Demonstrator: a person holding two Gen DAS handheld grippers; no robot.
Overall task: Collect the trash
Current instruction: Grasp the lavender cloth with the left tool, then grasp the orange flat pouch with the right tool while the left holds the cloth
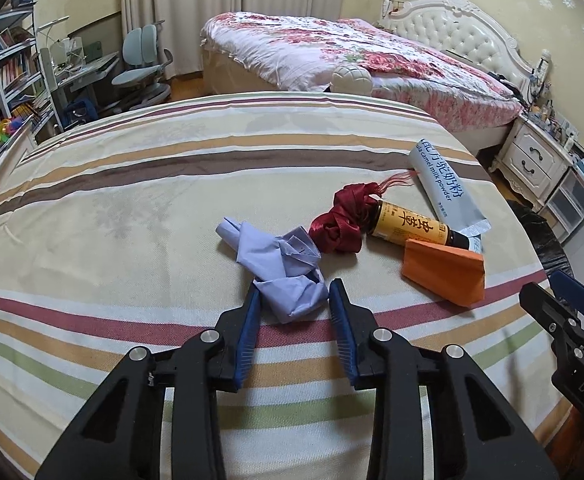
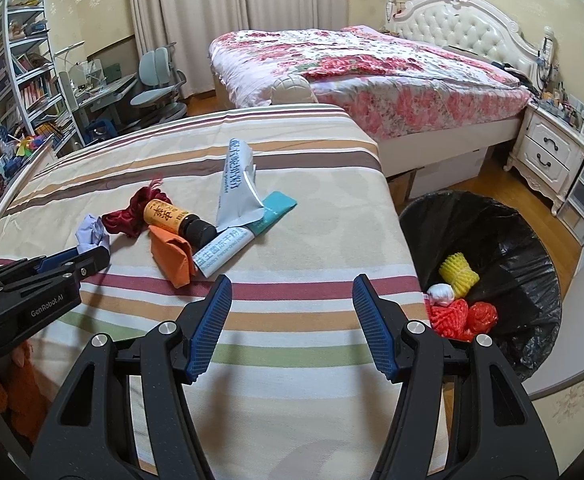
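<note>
**Six pieces of trash left on the striped bed, left grab under way**

Landmark for everything below: the brown bottle with the yellow label, lying on its side mid-bed.

- Crumpled lilac paper: near side of the bottle, past the red ribbon that touches the bottle's base end.
- Orange folded paper: just beside the bottle's cap end, on the near side.
- Grey milk-powder sachet: behind the bottle, far side.
- Teal-and-white packet: tucked under the sachet by the bottle's cap (only clear in the right wrist view).
- Black-lined bin: on the floor off the bed edge, well apart from the bottle, already holding some netting and wads.

Left gripper: jaws narrowed around the near lobe of the lilac paper. One pad looks to touch it, the other shows a sliver of gap, so I'd call it not clamped yet.

Right gripper: jaws apart, empty, over bare bedspread between bottle and bin.

How to do this step well, my read:
- Finish the close on the paper's bulk, not a loose flap (crumpled paper tears or unfolds).
- Keep tips off the bedspread so fabric isn't pinched.
- Lift straight up before swinging to the bin, clear of the ribbon.
</note>
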